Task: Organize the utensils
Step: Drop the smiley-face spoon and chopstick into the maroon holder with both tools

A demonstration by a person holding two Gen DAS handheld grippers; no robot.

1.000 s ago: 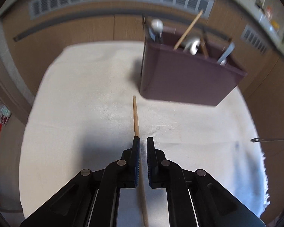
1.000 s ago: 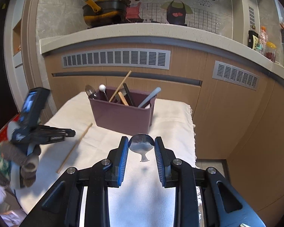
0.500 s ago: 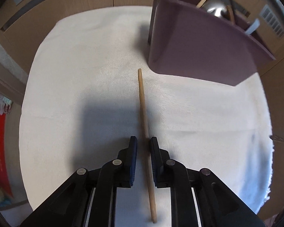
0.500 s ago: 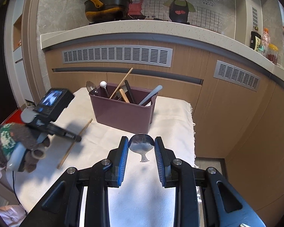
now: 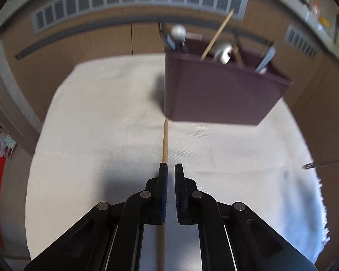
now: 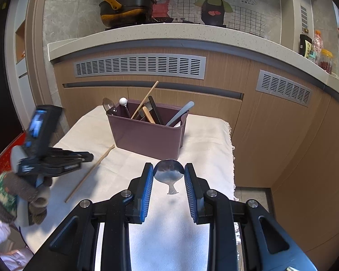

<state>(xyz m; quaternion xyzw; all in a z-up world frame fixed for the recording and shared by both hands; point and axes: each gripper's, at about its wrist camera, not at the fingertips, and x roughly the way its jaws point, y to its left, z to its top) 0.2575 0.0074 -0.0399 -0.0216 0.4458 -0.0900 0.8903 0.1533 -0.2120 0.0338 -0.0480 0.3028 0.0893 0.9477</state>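
Note:
A wooden chopstick lies flat on the white cloth, one end near the maroon utensil holder. My left gripper hovers above it, its jaws closing down to a thin slit with nothing between them; the stick passes underneath the left finger. In the right wrist view the left gripper hangs over the chopstick, held by a gloved hand. My right gripper is shut on the bowl of a metal spoon, in front of the holder. The spoon's handle pokes in at the right.
The holder stands at the far side of the cloth and carries several utensils, among them a slanting chopstick and a grey handle. Wooden cabinets close in behind and to the right. The cloth's fringed edge drops off on the right.
Half a second ago the left gripper was low with its jaws slightly apart astride the chopstick; now it is back up and shut, and the chopstick stays on the cloth. The right gripper is unchanged.

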